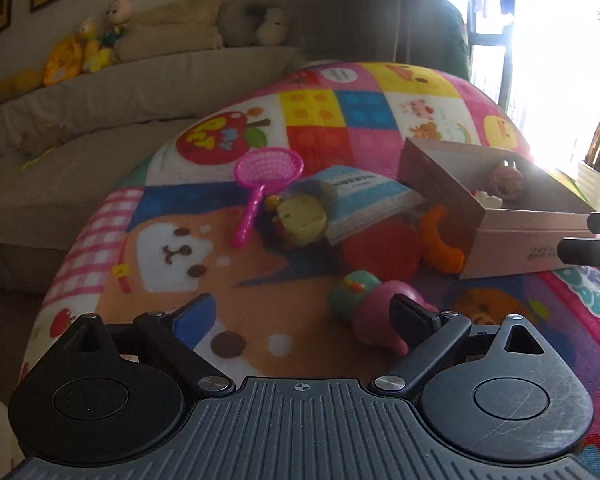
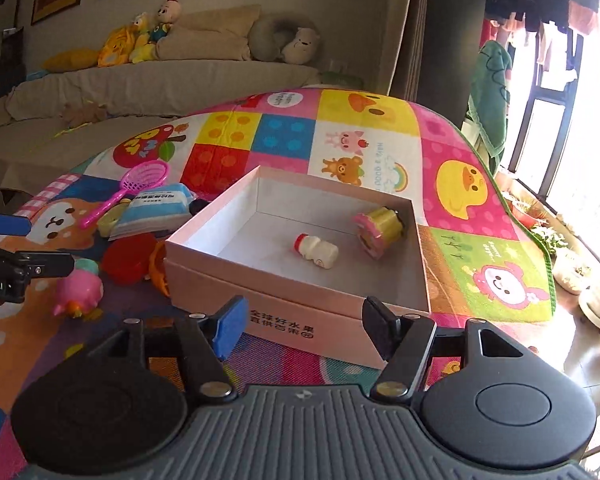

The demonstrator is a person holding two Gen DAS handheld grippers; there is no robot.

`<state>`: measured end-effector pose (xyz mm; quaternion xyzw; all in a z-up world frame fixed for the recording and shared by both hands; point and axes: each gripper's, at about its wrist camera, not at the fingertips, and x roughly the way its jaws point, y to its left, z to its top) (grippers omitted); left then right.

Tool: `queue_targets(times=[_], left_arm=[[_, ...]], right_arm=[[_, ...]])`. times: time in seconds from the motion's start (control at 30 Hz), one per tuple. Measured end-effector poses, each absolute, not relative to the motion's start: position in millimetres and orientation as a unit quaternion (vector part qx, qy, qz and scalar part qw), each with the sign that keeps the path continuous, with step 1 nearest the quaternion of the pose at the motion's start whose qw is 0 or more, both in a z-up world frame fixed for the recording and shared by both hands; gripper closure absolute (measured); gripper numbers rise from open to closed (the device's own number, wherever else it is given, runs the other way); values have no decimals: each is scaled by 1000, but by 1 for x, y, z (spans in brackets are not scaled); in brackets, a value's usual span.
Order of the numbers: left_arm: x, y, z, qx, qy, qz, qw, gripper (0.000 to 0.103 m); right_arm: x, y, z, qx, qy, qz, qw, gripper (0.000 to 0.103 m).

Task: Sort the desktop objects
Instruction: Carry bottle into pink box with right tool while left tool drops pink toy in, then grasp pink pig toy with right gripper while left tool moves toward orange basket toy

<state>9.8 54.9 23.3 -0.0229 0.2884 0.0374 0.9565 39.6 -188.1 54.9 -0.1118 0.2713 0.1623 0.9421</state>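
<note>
Living room setup here: a beige sofa [image 2: 148,80] with plush toys along the back wall, bright window off to one side, and a loud patchwork cartoon mat [image 2: 452,184] covering the work surface.

The left gripper [image 1: 304,312] has its jaws spread wide with nothing between them but bare mat. A pink and green toy [image 1: 374,312] lies just ahead of its black finger [image 1: 410,316], partly hidden behind it; can't tell if they're actually touching. Further out past the jaws there's a pile: a pink toy net [image 1: 266,184], a yellowish toy [image 1: 300,220], a blue and white booklet [image 1: 364,200], something round and red [image 1: 380,248] and an orange curved piece [image 1: 440,244]. Off beyond the black finger's side sits the pink cardboard box [image 1: 512,240].

The right gripper [image 2: 308,328] is open too, roughly half spread, nothing held. It hangs right in front of the near wall of that box, so the printed side of the box fills the gap between the jaws. Inside the box, ahead of the jaws, a small white bottle with a red cap [image 2: 316,250] lies on its side, and a yellow and pink toy [image 2: 380,230] lies tipped over near the far corner. The left gripper's fingers show well out past the right gripper's blue pad [image 2: 230,326].
</note>
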Motion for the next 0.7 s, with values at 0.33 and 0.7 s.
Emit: queue_targets(times=[0.33,0.7], left_arm=[[-14,101,14,-144,262,94,950,3],[-13,93,13,-130,265,86,952,3]], right_arm=[[27,-72,33,-172,277,313,892,38],[30,-87,24,-150,306,293,893,57]])
